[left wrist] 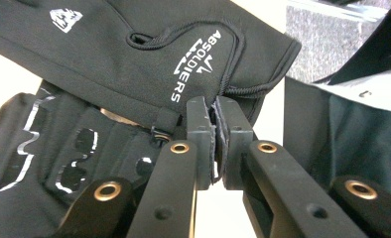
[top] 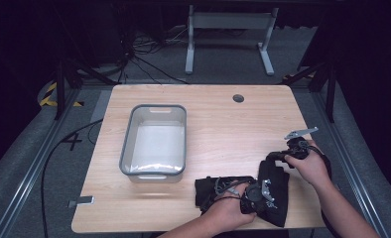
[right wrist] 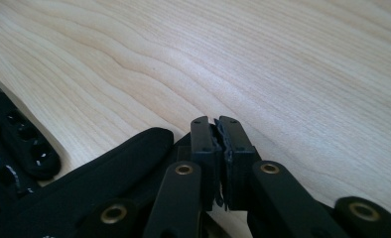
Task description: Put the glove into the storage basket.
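Two black gloves (top: 243,191) lie overlapped at the table's (top: 223,119) near right edge; in the high view the hands cover much of them, so their outlines run together. The left gripper (left wrist: 217,106) is clamped on the cuff edge of the glove printed with white lettering (left wrist: 193,64). The right gripper (right wrist: 216,124) is closed on thin black fabric at a glove's fingertip end (right wrist: 149,141); which glove cannot be told. One grey bin (top: 155,141) stands apart to the left of them.
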A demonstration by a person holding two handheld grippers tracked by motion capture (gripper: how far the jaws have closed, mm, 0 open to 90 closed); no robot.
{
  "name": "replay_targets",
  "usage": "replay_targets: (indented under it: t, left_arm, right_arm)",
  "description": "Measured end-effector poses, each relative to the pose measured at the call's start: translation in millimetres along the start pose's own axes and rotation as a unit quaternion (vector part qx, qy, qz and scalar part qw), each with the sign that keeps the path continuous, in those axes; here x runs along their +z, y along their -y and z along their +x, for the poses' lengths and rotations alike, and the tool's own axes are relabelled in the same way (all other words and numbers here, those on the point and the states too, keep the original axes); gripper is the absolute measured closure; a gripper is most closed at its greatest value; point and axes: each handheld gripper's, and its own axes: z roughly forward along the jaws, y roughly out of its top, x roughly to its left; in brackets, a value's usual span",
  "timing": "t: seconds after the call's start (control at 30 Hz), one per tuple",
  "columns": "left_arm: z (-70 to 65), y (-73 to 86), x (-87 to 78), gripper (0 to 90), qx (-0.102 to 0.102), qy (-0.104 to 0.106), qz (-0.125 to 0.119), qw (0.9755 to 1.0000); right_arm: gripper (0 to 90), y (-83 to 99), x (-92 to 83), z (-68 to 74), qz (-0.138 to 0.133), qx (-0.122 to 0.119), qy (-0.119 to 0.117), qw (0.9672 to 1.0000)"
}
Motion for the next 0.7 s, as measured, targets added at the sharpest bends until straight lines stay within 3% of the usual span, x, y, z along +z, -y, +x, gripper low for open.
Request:
replay_targets:
  t: [0.43, 0.5, 0.7]
  left_arm:
    - [8.9, 6.2, -52.9, 86.2, -0.012, -0.013, -0.048, 0.9987]
    - [12.9, 11.5, -60.5, 86.2, -0.012, -0.022, -0.047, 0.9986]
    - [26.9, 36.0, -78.0, 86.2, -0.041, -0.043, -0.049, 0.9970]
  right_arm:
    - [87.0, -3.4, -51.6, 7.1, -0.030, 0.023, 0.005, 0.9993]
    - [87.0, -2.6, -55.6, 9.5, -0.034, 0.024, 0.004, 0.9991]
    - [87.0, 4.5, -63.0, 23.3, -0.042, 0.019, -0.007, 0.9989]
